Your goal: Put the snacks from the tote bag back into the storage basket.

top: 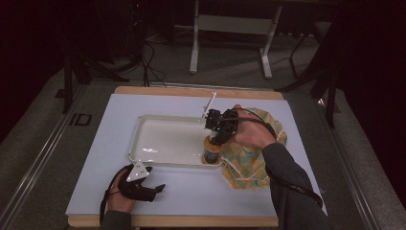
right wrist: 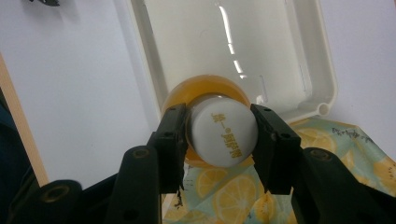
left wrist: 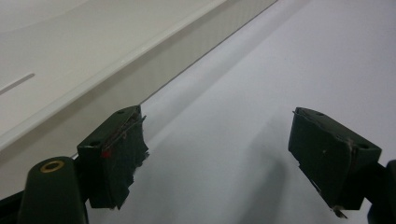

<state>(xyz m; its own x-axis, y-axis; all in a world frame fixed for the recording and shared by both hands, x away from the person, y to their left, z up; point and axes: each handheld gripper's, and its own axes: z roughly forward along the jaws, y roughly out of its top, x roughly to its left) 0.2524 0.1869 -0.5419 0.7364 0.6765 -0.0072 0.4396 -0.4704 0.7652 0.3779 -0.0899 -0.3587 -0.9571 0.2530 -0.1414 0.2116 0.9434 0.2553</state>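
The right gripper [right wrist: 219,140] is clamped on the white cap of an orange bottle [top: 211,152] standing in the white tray's [top: 143,139] near corner; the left gripper [top: 152,188], jaws spread and holding nothing, rests just beside the tray's near wall

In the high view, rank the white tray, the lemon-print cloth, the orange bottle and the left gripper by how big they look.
1. White tray, largest.
2. Lemon-print cloth, partly hidden under the right hand and arm.
3. Left gripper, though it sits nearer the camera.
4. Orange bottle, smallest, partly covered by the right gripper.
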